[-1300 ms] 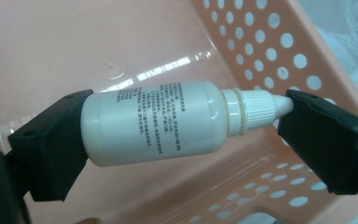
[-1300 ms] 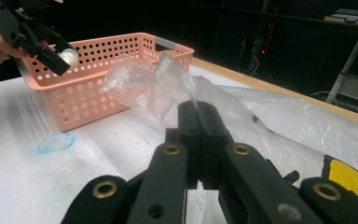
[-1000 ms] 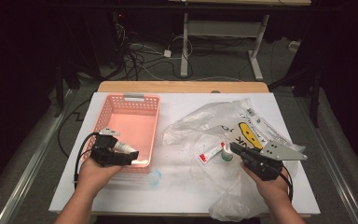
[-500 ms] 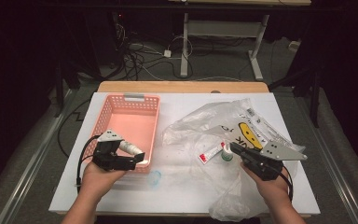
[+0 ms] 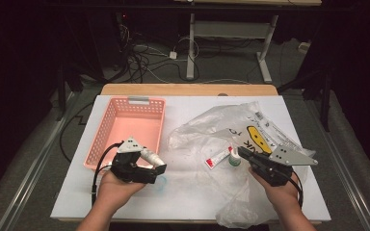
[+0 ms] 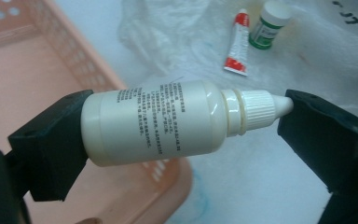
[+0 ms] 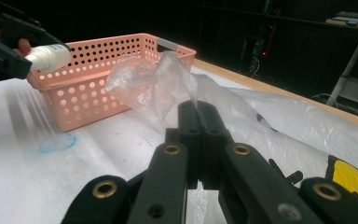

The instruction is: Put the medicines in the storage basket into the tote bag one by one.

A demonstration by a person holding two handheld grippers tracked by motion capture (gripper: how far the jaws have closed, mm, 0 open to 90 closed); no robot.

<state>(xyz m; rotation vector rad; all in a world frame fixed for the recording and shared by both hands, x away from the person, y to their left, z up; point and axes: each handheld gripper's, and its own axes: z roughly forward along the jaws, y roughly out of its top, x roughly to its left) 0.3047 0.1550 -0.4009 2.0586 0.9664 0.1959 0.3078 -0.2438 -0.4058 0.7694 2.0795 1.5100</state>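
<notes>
A dark room with cables on the floor and a desk frame lies behind your white worktop (image 5: 183, 192). On it sits a pink perforated basket (image 5: 125, 130) to your left and a crumpled clear plastic bag (image 5: 231, 130) with a yellow print to your right. Your left gripper (image 5: 160, 168) hovers at the basket's near right corner, its fingers (image 6: 51, 144) clamped end to end on a small white dropper bottle (image 6: 168, 123): one finger presses the bottle's base, the other meets the tip of its ribbed cap. The bottle lies level between them, above the basket's rim. Your right gripper (image 5: 243, 153) rests over the near part of the bag with its fingers (image 7: 200, 135) fully together, and a fold of the clear film rises right at their tips; I cannot tell whether it is pinched. Just beside those tips, on the bag, lie a red-and-white tube (image 5: 218, 157) and a small green-labelled bottle with a white cap (image 5: 234, 158), close to each other.
</notes>
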